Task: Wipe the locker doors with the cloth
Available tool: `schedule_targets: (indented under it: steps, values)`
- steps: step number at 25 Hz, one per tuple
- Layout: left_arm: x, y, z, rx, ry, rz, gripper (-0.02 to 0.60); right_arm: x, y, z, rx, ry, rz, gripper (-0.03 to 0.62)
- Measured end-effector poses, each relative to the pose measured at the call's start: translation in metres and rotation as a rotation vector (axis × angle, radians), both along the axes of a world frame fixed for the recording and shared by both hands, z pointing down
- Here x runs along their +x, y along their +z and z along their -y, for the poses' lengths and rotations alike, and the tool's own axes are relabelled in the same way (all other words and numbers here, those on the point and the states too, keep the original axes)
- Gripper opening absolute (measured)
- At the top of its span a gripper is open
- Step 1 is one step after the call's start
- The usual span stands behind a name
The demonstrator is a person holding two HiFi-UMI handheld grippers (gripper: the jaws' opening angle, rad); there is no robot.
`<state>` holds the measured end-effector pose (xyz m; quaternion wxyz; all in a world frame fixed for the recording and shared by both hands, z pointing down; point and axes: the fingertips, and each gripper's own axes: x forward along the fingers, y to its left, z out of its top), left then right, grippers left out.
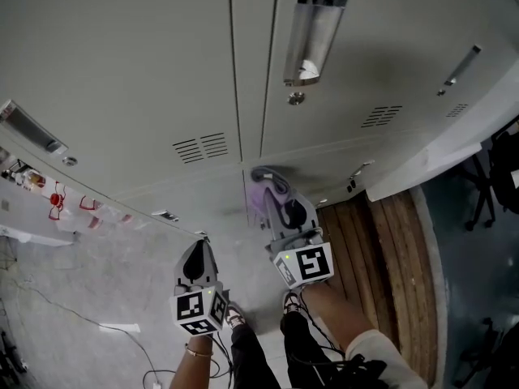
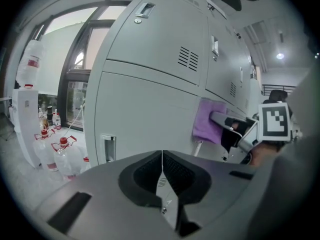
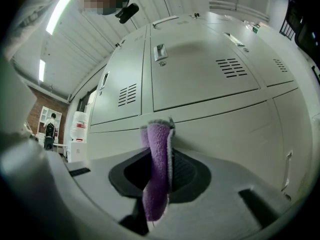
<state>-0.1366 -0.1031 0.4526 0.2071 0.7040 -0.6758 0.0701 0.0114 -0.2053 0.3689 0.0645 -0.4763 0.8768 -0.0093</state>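
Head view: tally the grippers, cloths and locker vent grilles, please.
Grippers: 2, the left gripper and the right gripper
Purple cloth: 1, clamped in the right gripper's jaws
Vent grilles: 3
Total: 6

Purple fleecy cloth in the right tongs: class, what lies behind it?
Behind the purple fleecy cloth, gripped by the right tongs, is a grey metal locker door, with the cloth seemingly flat against it. The patch of door under the cloth is covered, so unseen.
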Motion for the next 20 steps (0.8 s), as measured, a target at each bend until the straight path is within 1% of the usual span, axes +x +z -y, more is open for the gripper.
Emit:
schedule_targets:
  steps: [7,11,16,20]
  values:
    - [0.032,-0.002,0.015,0.004,0.031,0.001,0.009,0.036,0.000,0.011,-0.001,0.031,-0.005,0.064]
    - [0.047,-0.004,0.024,0.022,0.037,0.013,0.009,0.057,0.000,0.016,-0.002,0.050,-0.006,0.064]
    - [0.070,-0.005,0.032,0.017,0.055,0.014,0.009,0.082,0.001,0.023,-0.001,0.073,-0.003,0.064]
    - [0.081,-0.002,0.038,0.029,0.061,0.041,0.009,0.102,0.001,0.028,-0.001,0.089,0.004,0.064]
